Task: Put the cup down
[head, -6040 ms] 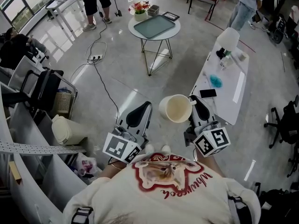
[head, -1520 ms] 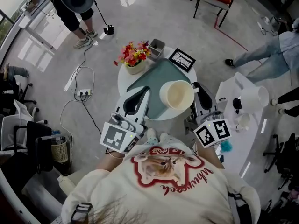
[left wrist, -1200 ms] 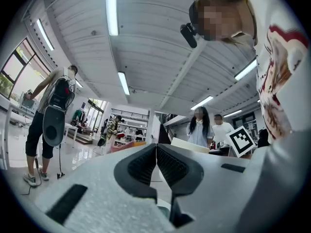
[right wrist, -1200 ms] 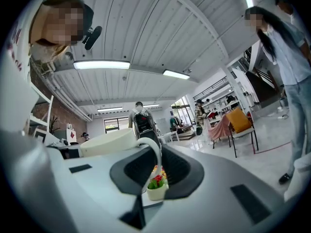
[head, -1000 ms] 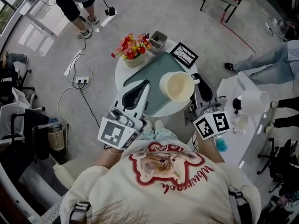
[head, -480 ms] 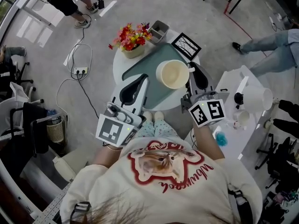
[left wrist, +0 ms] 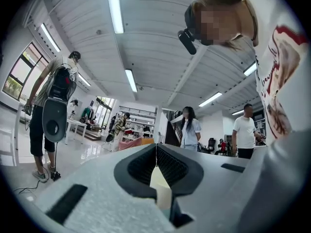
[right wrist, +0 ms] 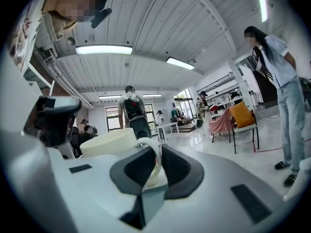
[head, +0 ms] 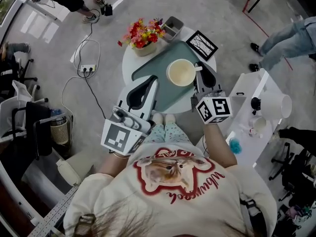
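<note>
Right gripper (head: 199, 73) (right wrist: 154, 165) is clamping its jaws on the handle of the cup (head: 181, 72) (right wrist: 109, 141). The cup is sitting upright over the teal tray (head: 157, 63) on the round counter (head: 127, 67); contact can't be confirmed. Left gripper (head: 143, 90) (left wrist: 156, 163) is hovering at the counter's near edge, jaws together, empty.

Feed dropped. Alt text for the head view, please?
Seen from above, the right gripper holds a cream cup by its handle over a teal tray on a round white table. The left gripper, shut and empty, hovers at the table's near edge; flowers stand at the far side.
</note>
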### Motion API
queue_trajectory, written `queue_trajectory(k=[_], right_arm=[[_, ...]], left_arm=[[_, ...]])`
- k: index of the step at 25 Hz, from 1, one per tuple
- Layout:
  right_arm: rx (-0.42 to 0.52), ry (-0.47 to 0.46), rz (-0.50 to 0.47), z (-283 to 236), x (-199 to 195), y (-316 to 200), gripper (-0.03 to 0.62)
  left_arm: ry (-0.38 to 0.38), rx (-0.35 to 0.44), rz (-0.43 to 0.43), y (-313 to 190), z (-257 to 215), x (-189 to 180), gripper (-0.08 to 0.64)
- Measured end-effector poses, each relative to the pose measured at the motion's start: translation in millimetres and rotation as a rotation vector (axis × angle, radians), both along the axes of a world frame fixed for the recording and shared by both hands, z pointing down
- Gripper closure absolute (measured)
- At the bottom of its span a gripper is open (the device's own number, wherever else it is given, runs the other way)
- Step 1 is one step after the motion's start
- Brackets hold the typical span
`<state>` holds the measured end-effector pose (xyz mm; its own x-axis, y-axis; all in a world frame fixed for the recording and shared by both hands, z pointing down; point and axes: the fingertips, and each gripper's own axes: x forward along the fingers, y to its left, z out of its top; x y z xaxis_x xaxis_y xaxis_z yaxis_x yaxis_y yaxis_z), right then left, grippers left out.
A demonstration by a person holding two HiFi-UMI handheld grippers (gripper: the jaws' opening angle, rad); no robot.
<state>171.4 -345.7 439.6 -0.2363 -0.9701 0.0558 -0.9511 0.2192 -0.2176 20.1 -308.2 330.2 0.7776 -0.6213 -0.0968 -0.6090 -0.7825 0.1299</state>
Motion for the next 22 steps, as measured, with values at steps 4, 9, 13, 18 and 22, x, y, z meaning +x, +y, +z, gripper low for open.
queue_trajectory(k=[4,9,13,18,22], right_arm=[[-0.024,0.006,-0.013,26,-1,-8,0.54],[-0.059,-0.018,-0.026,53,-3,-16,0.54],[-0.074,-0.012,-0.031,67,-5,-20,0.54],[-0.108,0.006,-0.038,91,-8,-28,0.54],[-0.134,0.009,-0.037,106,-8,-33,0.54]], left_arm=[[-0.008,0.004,-0.011,2,-2,-1,0.543],[-0.028,-0.003,-0.027,7,1,-4,0.543],[-0.034,-0.012,-0.043,10,4,-8,0.543],[-0.042,-0.019,-0.067,11,5,-15,0.543],[-0.013,-0.004,-0.067,12,-4,-16,0.543]])
